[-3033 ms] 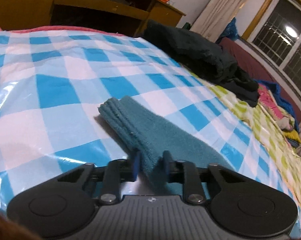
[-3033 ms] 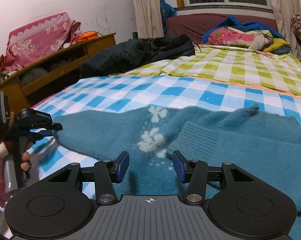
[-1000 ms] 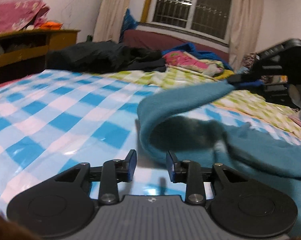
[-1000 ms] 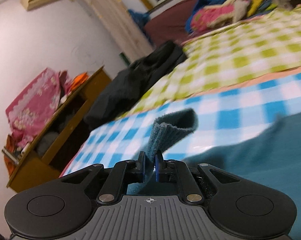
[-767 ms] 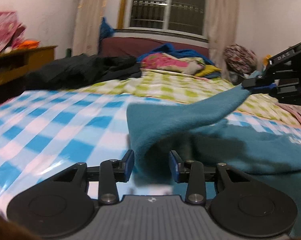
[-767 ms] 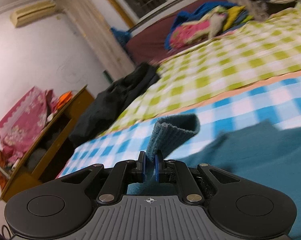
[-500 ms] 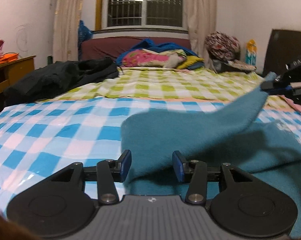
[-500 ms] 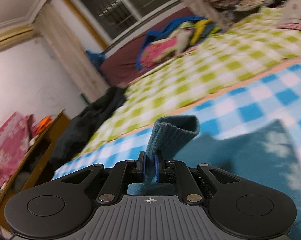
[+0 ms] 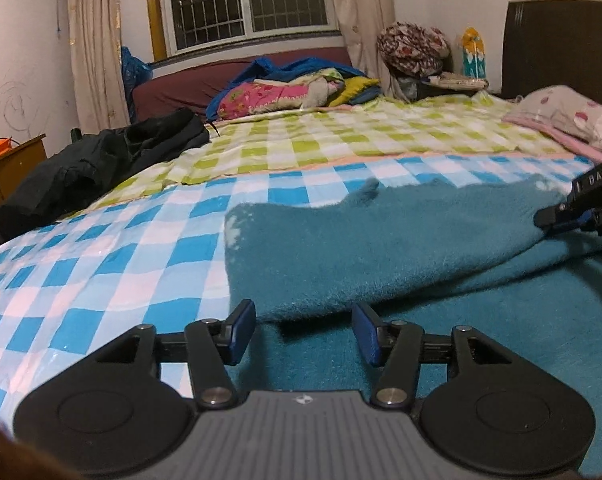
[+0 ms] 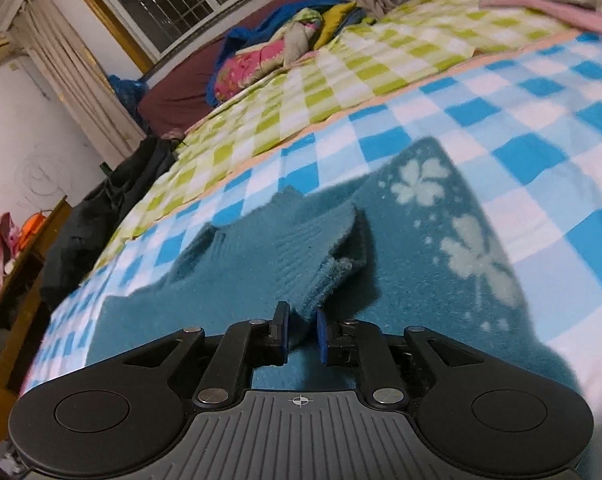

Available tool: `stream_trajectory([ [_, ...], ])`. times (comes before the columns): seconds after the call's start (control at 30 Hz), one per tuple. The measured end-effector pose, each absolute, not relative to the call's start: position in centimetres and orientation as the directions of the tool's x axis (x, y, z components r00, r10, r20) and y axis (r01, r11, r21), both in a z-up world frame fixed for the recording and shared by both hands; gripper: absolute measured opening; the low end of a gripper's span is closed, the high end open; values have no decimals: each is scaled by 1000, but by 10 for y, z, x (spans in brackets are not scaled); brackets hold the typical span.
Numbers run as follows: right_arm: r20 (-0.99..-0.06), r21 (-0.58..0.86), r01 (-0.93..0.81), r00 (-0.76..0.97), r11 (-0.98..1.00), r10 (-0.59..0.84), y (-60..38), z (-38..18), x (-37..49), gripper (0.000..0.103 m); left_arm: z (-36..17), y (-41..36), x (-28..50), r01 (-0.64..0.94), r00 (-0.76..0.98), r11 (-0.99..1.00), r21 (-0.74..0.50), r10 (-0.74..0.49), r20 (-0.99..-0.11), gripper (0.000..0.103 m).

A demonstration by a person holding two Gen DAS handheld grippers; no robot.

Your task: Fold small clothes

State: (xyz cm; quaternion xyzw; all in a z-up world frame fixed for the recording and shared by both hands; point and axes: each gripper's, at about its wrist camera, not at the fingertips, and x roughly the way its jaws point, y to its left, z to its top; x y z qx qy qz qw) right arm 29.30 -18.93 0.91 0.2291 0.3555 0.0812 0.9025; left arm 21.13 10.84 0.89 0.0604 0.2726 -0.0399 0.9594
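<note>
Left hand-held gripper (image 9: 304, 330) opening, jaws empty over teal sweater (image 9: 381, 248). Right hand-held gripper (image 10: 300, 334) opening, sleeve cuff (image 10: 321, 264) lying slack between its jaws.

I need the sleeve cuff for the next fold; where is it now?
In the right wrist view the ribbed cuff lies on the teal sweater, its end between the right gripper fingers, left of the white flowers.

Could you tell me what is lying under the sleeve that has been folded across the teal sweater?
Under the folded sleeve lies the teal sweater body, itself on the blue checked cloth. The covered part of the sweater front cannot be seen.
</note>
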Motion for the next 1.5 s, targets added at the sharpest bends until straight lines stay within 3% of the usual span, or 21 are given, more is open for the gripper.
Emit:
stream_trajectory([
  [0.2,-554,275,-19,814,961,174,-184,42,267,17,28,118,212,89,876,995,50,-54,-478,58],
  [0.37,-549,254,-84,808,963,215,-167,43,290,17,28,114,249,62,871,998,20,-45,-488,58],
  [0.57,-637,200,-62,750,978,178,-160,9,318,15,5,118,281,4,826,999,42,21,-564,58],
  [0.8,-642,243,-56,740,968,204,-169,8,310,17,-2,129,280,-14,797,1000,-4,9,-604,63],
  [1.1,-635,235,-143,727,961,263,-185,33,215,18,14,142,204,19,796,1000,7,-10,-605,63],
  [1.5,-698,185,-110,685,977,209,-219,22,85,31,4,145,80,35,761,999,3,-25,-649,63],
])
